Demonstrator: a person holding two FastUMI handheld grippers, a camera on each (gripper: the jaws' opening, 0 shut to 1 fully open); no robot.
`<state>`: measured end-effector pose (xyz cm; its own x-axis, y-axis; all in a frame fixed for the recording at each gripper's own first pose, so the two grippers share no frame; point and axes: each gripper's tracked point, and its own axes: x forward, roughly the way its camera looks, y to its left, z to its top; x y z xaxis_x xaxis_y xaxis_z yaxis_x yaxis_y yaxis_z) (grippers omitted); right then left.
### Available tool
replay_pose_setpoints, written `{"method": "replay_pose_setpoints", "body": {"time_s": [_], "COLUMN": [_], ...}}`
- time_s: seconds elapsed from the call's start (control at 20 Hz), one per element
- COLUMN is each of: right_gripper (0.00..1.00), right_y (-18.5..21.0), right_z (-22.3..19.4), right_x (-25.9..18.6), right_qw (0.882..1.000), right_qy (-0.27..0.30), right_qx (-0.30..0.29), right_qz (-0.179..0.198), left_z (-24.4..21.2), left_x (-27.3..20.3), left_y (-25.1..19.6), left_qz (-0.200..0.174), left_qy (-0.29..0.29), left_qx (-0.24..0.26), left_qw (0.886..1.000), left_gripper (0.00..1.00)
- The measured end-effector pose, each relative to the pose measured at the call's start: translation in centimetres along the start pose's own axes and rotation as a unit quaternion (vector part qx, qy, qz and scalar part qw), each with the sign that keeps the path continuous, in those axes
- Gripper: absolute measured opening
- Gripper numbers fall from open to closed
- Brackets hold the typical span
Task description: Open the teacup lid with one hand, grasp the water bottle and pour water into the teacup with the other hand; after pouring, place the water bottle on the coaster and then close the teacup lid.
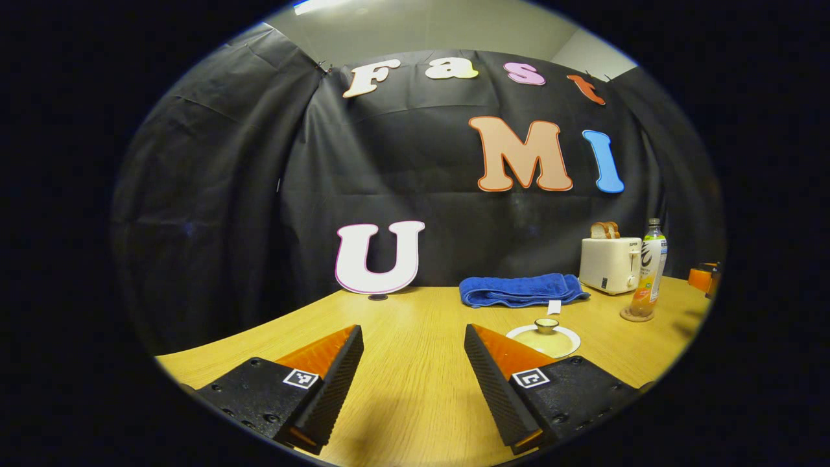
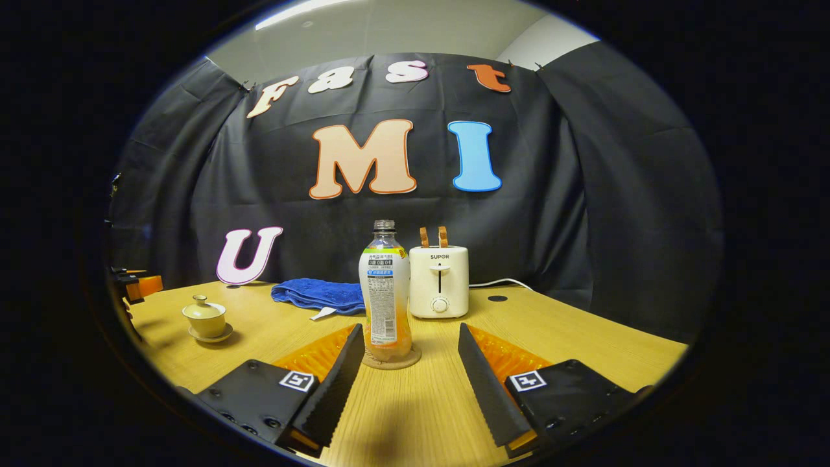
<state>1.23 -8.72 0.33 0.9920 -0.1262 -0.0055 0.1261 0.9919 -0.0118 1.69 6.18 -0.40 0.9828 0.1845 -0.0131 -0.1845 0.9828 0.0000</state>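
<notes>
- On the light wooden table (image 2: pixel 583 337) sits everything the task needs, nothing touched yet by the look of it.
- The left gripper (image 1: pixel 414 363) hangs just above the tabletop with its fingers spread wide, nothing between them.
- The right gripper (image 2: pixel 407 363) is just as wide open and empty, lined up on the bottle straight ahead.
- The clear plastic water bottle with the orange drink in the bottom (image 2: pixel 385 292) stands upright on a small round cork-coloured coaster (image 2: pixel 410 359), just beyond the right fingertips. No cap visible on the neck, so it probably spills if tipped early.
- It's only partly full, so likely light, and thin plastic will dent under a hard squeeze. The mid-body over the label looks like the best place to grab, well below the neck.
- The small cream ceramic teacup with its lid (image 1: pixel 546 326) still on sits on a white saucer (image 1: pixel 519 334), just right of the left gripper's fingers; the right gripper view has it far off to the left.
- The lid is glazed, so slippery and chippable. The little knob on top is the only sensible place to pinch, gently.
- Behind: a folded blue towel (image 1: pixel 519 290) and a white toaster with bread slices (image 2: pixel 439 280), both well clear of the pour.
</notes>
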Motion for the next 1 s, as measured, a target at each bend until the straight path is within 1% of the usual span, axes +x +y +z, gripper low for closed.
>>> {"method": "replay_pose_setpoints", "body": {"time_s": [0.25,0.4,0.55,0.6,0.65,1.0], "right_gripper": [0.95,0.95,0.90,0.95,0.90,0.90], "right_y": [-0.01,0.00,-0.01,-0.01,-0.04,-0.13], "right_z": [0.04,0.01,0.02,0.01,0.03,0.07], "right_x": [0.01,0.01,0.05,0.10,0.05,0.05], "right_qw": [1.000,1.000,1.000,1.000,1.000,1.000], "right_qy": [0.000,-0.001,0.000,0.000,-0.001,-0.001], "right_qx": [0.000,0.000,0.000,0.000,0.000,0.000], "right_qz": [0.000,0.000,0.001,0.001,0.000,-0.003], "left_z": [-0.01,-0.02,0.02,-0.01,0.00,-0.01], "left_x": [0.02,0.11,0.12,0.16,0.25,0.37], "left_y": [-0.12,0.31,0.21,0.11,-0.02,0.04], "left_qz": [-0.002,0.007,0.008,0.006,0.005,0.006], "left_qy": [0.000,-0.001,0.000,-0.001,0.000,-0.001], "left_qx": [-0.001,0.001,0.001,0.000,0.001,0.001], "left_qw": [1.000,1.000,1.000,1.000,1.000,1.000], "left_gripper": [0.92,0.93,0.92,0.92,0.92,0.92]}}
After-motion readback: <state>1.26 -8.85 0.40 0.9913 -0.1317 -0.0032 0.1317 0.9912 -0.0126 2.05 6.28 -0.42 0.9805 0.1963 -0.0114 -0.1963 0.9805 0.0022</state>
